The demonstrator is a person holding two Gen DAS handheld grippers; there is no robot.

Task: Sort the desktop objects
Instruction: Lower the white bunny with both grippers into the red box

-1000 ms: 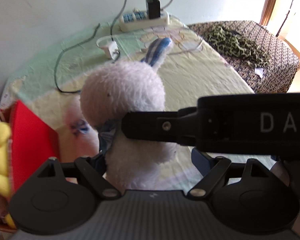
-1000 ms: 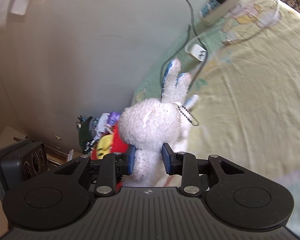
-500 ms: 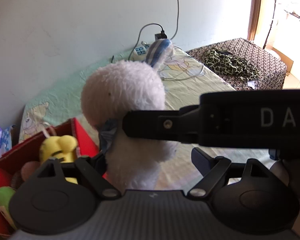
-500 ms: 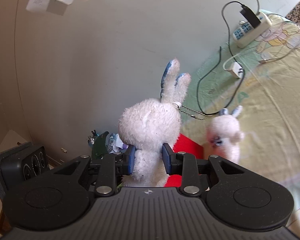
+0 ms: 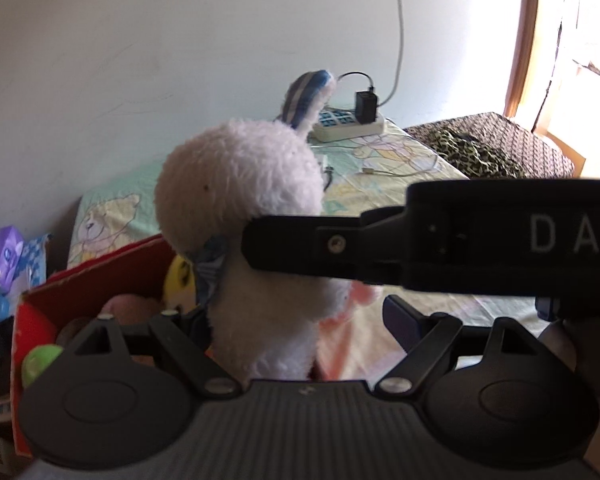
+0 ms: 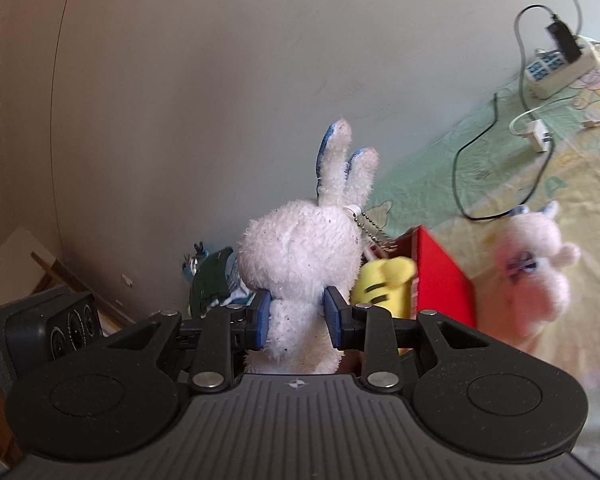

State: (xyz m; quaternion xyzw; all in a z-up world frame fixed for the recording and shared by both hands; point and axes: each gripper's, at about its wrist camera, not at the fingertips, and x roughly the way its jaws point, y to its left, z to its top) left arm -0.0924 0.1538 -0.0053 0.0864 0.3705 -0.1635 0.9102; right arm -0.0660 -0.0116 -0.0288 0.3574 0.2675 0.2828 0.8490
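Left hand-held gripper (image 5: pixel 296 320): jaws spread wide, gripping nothing; the rabbit's body sits between them, and whether they touch it I cannot tell.
Right hand-held gripper (image 6: pixel 296 314): blue pads pinch the white plush rabbit (image 6: pixel 300 264) at the neck, holding it upright in the air.
Step in hand: carrying the rabbit to the red box (image 6: pixel 444 276) at the desk's left edge, I judge.
Box contents: yellow plush (image 6: pixel 384 280), a pink toy (image 5: pixel 130 308) and a green ball (image 5: pixel 40 362) already inside.
Next move: lower over the open box, then part the jaws.
Left on the desk (image 6: pixel 580 168): pink plush (image 6: pixel 532 264), right of the box, blurred.
Hidden: box floor and free room inside; the right gripper's body blocks much of the left view.
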